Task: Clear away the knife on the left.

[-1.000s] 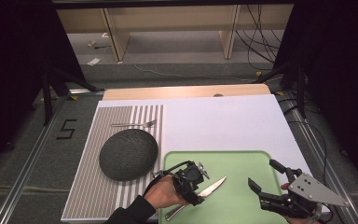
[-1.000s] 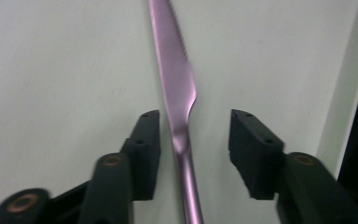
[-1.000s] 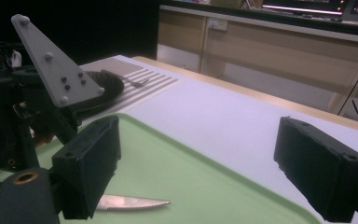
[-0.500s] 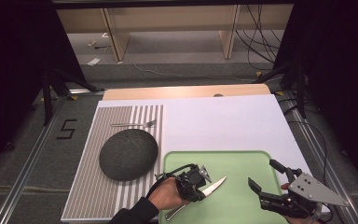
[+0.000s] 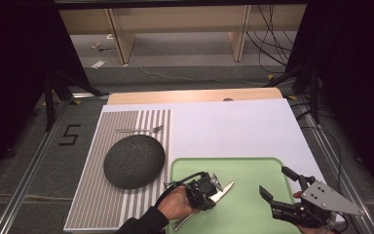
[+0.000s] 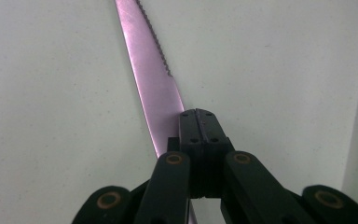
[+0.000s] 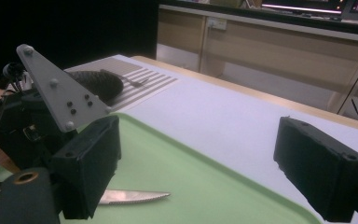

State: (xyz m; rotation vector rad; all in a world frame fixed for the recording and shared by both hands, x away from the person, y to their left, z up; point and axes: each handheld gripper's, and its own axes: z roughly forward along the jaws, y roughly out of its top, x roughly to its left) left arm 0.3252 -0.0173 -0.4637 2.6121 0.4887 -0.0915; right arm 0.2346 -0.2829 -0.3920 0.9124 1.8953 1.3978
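A white sheet [image 5: 229,126] covered most of the table, with a striped mat [image 5: 92,195] along its left part and a green tray [image 5: 243,214] at the near edge. On the mat lay a dark round dome [image 5: 134,161], and beyond it, well apart, a fork [image 5: 139,129]. The tray surface around the blade was bare. The left gripper [image 5: 208,187] was clenched on a knife [image 5: 222,191] over the left part of the tray, its jaws pressed together on the blade near the handle, the handle running back under the hand. The right gripper [image 5: 277,187] hovered near the tray's right edge with its jaws spread wide and holding nothing. The knife was slim and shiny, its blade serrated along one edge toward the pointed tip.
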